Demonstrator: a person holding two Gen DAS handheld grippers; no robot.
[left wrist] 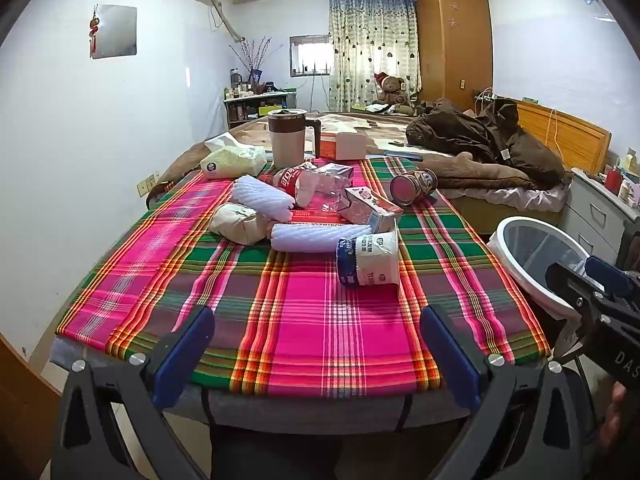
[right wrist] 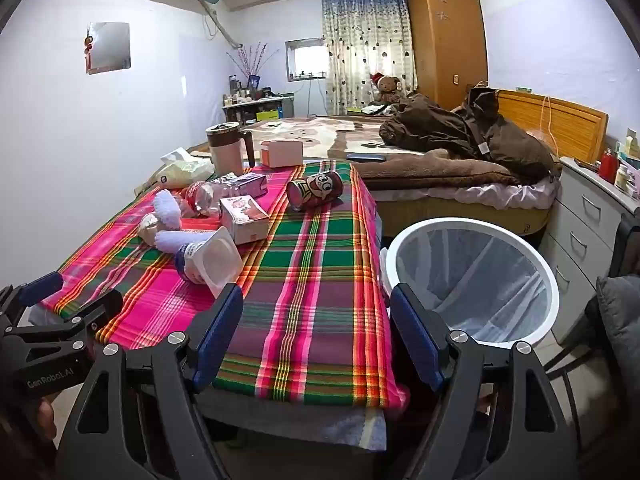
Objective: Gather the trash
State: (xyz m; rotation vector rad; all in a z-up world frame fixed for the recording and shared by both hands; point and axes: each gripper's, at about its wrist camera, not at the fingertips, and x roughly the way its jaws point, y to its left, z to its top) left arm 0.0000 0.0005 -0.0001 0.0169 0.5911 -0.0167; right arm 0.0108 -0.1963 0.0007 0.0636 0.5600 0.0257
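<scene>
Left wrist view has the left tool (left wrist: 316, 344) low at the near edge of the table (left wrist: 304, 332), its fingers spread wide with nothing between them; the right tool (right wrist: 316, 336) likewise stands wide apart and empty, over the table's near right corner, with the bin (right wrist: 404, 240) just beside it on the floor. Beyond the tools the trash lies in a loose heap mid-table: a tipped yogurt cup (left wrist: 370, 258) nearest, two white foam sleeves (left wrist: 308, 238), a crumpled paper wad (left wrist: 238, 222), small cartons (left wrist: 370, 208), a crushed bottle (left wrist: 308, 184), and a can (left wrist: 412, 188) on its side, a little apart to the right. A mug (left wrist: 286, 136) and a tissue pack (left wrist: 232, 162) stand at the far edge and look like keepers. Nothing seems collected yet: the lined bin looks empty. The step in hand is the first reach; next, one tool should go forward to the cup, straddle it and close.
</scene>
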